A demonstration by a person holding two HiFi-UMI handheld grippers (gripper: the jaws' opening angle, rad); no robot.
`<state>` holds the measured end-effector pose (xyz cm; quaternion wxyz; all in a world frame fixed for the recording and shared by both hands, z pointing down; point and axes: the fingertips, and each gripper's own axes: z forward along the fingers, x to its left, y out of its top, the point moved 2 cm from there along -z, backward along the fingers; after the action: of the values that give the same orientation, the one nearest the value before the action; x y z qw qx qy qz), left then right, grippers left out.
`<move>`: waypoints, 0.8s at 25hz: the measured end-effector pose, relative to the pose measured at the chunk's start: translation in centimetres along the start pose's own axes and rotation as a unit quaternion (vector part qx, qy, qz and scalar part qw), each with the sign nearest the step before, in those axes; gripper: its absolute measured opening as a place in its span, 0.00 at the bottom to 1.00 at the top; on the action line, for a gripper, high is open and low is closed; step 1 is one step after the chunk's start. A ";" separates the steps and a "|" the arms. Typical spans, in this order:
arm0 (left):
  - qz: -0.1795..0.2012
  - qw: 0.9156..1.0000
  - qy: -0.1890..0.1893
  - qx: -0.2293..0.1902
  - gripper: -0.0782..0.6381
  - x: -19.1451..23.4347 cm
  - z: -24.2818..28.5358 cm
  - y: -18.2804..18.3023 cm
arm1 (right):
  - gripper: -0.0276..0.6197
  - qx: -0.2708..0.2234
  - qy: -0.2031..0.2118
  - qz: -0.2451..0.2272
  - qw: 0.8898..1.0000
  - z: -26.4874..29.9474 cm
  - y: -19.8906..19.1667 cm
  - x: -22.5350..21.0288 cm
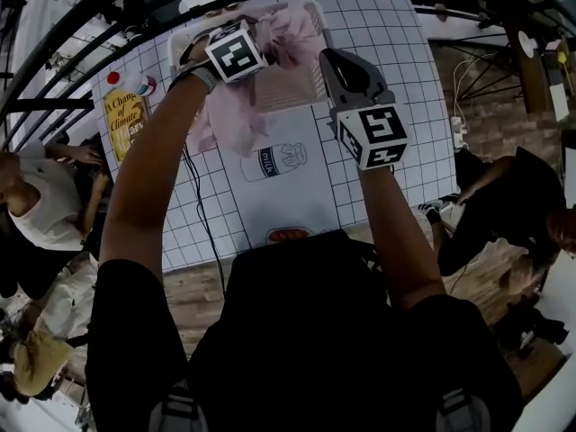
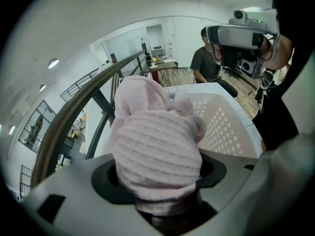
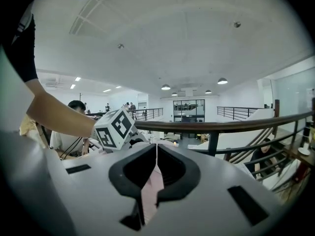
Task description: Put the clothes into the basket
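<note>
A pink ribbed garment (image 1: 238, 115) hangs bunched over the white perforated basket (image 1: 314, 9) at the table's far side. My left gripper (image 1: 255, 63) is shut on the garment; in the left gripper view the cloth (image 2: 157, 151) fills the space between the jaws, and the basket (image 2: 231, 127) lies just beyond. To the right of the basket, my right gripper (image 1: 328, 61) is shut on a thin strip of the same pink cloth (image 3: 151, 193), pinched between its closed jaws (image 3: 155, 166). The left gripper's marker cube (image 3: 114, 128) shows close ahead of it.
The table carries a grid-patterned cloth (image 1: 387, 52) with a printed milk carton (image 1: 270, 162). A yellow book (image 1: 126, 120) and a red-capped bottle (image 1: 135, 84) lie at its left. A dark railing (image 3: 226, 127) runs behind the table. People sit at both sides (image 1: 36, 205).
</note>
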<state>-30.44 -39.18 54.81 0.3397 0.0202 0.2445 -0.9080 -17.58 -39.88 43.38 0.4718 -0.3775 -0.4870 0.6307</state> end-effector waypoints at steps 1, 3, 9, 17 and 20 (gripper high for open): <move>0.000 1.000 -0.001 0.001 0.55 0.1 0.6 -0.3 | 0.07 0.000 0.001 0.002 1.000 0.3 -0.2 0.0; -0.007 1.000 -0.015 0.001 0.55 0.0 2.0 -0.9 | 0.07 0.002 0.004 0.004 1.000 0.8 -0.7 0.0; -0.008 0.999 -0.040 0.006 0.55 -0.5 6.2 -2.3 | 0.07 0.010 0.006 0.011 1.000 2.7 -2.1 -0.7; -0.024 0.998 -0.059 0.015 0.55 0.0 10.3 -4.6 | 0.07 0.016 0.020 0.020 0.999 5.0 -3.2 -0.5; -0.018 0.998 -0.053 0.012 0.55 0.6 11.3 -5.0 | 0.07 0.013 0.024 0.025 0.999 5.8 -3.2 -0.6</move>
<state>-32.58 -41.49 66.76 0.3357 -0.0285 0.2158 -0.9165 -22.11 -41.69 47.90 0.4723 -0.3985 -0.4574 0.6395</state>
